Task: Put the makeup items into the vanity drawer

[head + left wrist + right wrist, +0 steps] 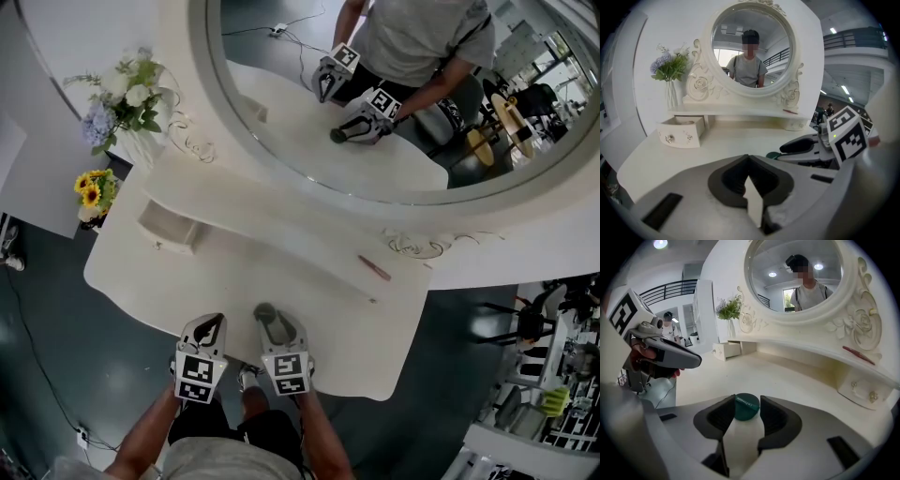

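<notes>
My right gripper is shut on a white bottle with a dark green cap, which pokes out past the fingertips. From above, the bottle and right gripper hang over the vanity table's front edge. My left gripper sits just to its left, shut and empty, with its jaws meeting at the tips. The small vanity drawer stands pulled open at the far left of the table, also in view ahead of the left gripper. A red makeup pencil lies on the raised shelf at the right.
A large oval mirror rises behind the shelf. A vase of white and blue flowers stands at the back left, with yellow flowers below it. A closed small drawer sits under the shelf's right end.
</notes>
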{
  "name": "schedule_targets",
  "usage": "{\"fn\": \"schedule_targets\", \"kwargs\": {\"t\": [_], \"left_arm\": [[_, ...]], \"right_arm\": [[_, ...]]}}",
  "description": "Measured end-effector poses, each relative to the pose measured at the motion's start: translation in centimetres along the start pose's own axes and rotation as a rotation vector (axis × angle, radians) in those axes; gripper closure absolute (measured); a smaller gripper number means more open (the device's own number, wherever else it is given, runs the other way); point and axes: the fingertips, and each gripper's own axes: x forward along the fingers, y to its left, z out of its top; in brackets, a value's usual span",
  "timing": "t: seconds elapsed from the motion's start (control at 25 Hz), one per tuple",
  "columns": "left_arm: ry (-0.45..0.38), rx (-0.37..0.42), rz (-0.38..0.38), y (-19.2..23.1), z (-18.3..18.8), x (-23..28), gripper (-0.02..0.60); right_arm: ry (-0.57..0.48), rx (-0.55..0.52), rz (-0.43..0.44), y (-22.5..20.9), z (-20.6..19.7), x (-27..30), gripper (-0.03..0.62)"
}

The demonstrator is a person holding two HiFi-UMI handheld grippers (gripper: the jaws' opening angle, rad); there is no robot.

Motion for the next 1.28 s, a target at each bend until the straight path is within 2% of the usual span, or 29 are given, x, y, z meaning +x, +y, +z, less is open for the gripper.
{"fn": "schedule_targets", "kwargs": {"t": [0.28,0.4,0.6,0.68,0.96,1.28], "left_arm": [[0.004,-0.011,0.011,0.6,-0.1,0.0,0.581],[0.006,-0.016,0.016,0.9,0.0,0.0,0.581],[0.006,-0.021,0.020,1.3,0.0,0.1,0.581],[0.005,-0.023,0.021,1.4,0.0,0.1,0.581],[0.001,-0.027,0.027,1.8,0.2,0.3,0.581],[-0.033,-0.019,0.051,2.5,2.3,-0.5,0.581]], "right_arm": [[0.029,-0.054,0.013,0.0,-0.5,0.8,0.428],[0.058,-0.089,0.006,-0.1,-0.6,0.9,0.484],[0.065,-0.115,0.000,-0.1,-0.5,1.0,0.510],[0.067,-0.125,-0.023,-0.4,-0.5,1.1,0.567],[0.070,-0.149,-0.037,-0.8,-0.3,1.1,0.579],[0.000,-0.148,-0.030,-0.6,2.6,0.0,0.580]]}}
